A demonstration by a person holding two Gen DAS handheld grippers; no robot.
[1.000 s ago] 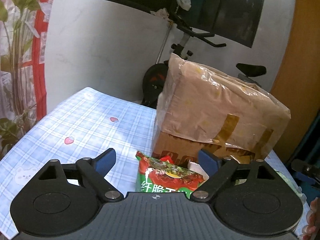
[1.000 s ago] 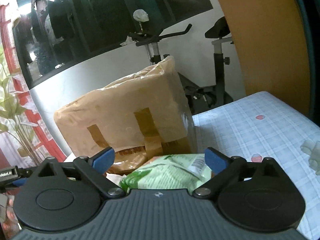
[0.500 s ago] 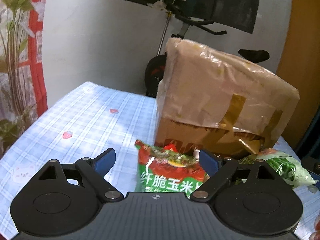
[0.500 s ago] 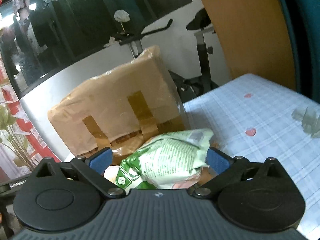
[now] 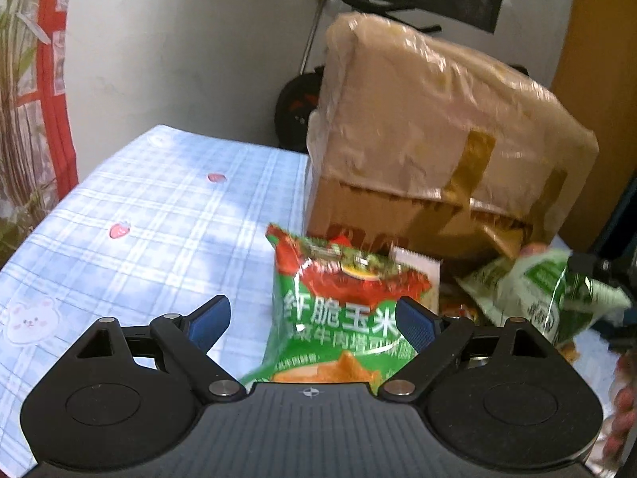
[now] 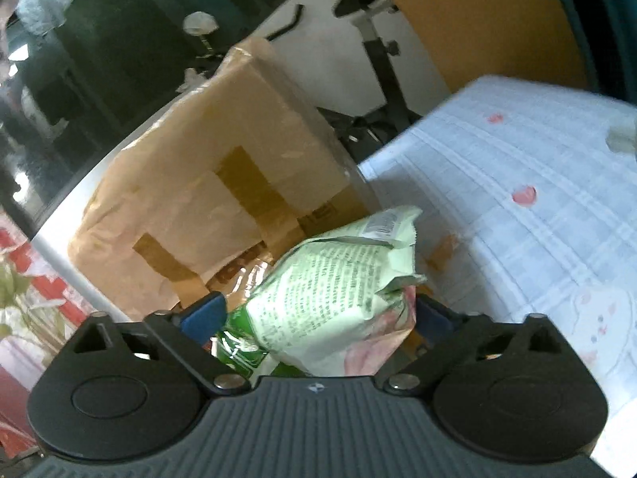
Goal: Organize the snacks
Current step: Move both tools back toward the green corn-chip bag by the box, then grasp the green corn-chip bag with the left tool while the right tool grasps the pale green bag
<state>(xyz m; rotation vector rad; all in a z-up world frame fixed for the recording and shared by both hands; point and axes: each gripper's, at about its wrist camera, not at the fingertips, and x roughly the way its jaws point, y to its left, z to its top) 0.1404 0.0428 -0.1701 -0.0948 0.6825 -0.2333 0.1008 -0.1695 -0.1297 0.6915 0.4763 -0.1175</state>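
Surface: blue checked tablecloth (image 5: 159,215) with small strawberry prints, under both grippers; a white wall and an exercise bike stand behind it.
Left gripper (image 5: 310,320): jaws stand wide; neither blue pad presses on anything, though the right pad overlaps the bag's edge.
Red-and-green snack bag (image 5: 338,314): lies between the left fingers and reaches out past the tips, top seal pointing away; whether the right pad touches it I cannot tell.
Right gripper (image 6: 318,314): jaws are closing, with a bag between them; the right pad is hidden behind the bag, so contact is unclear.
Pale green snack bag (image 6: 338,298): puffed and crumpled, printed back up, sticking out beyond the right fingertips.
White sachet (image 5: 414,259): just past the red-and-green bag, against the box.
Cardboard box (image 5: 438,151): farthest, wrapped in plastic and taped, beyond both sets of fingers.
Handling, as a judgement: both bags look light, air-filled, soft and glossy, so likely slippery; the contents may crush.
Where to grip: across the middle of the pillow with a gentle squeeze, or on the flat crimped seal.
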